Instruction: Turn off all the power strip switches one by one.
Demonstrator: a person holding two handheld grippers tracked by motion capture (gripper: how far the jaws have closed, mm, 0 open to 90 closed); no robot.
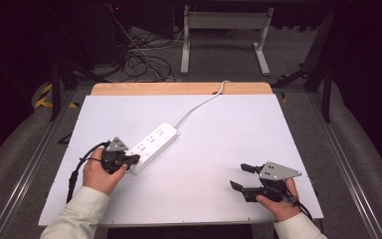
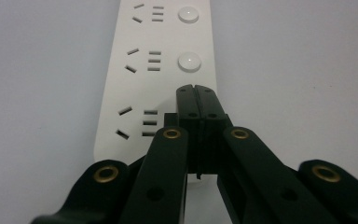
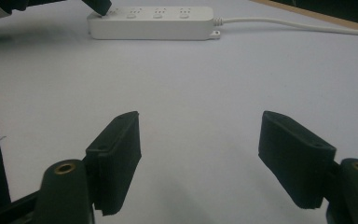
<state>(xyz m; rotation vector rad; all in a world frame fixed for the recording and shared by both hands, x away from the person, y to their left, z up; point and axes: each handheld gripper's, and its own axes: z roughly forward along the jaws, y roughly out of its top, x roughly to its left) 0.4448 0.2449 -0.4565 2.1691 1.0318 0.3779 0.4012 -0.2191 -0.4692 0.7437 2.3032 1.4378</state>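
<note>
A white power strip (image 1: 154, 142) lies slanted on the white table, left of centre, and its cord (image 1: 199, 105) runs off over the far edge. In the left gripper view the strip (image 2: 135, 70) shows three socket groups and two round buttons (image 2: 189, 61). My left gripper (image 1: 136, 159) is shut, with nothing between its jaws. Its joined tips (image 2: 196, 89) rest on the strip's near end, in line with the buttons, and hide what lies under them. My right gripper (image 1: 239, 177) stands open near the front right, over bare table, with nothing between its fingers (image 3: 116, 154). The strip (image 3: 154, 22) lies far ahead of it.
The white tabletop (image 1: 219, 134) has a wooden strip (image 1: 179, 88) along its far edge. Behind the table, cables (image 1: 139, 59) lie tangled on the floor beside a white desk frame (image 1: 224, 30). Metal rails run along both sides of the table.
</note>
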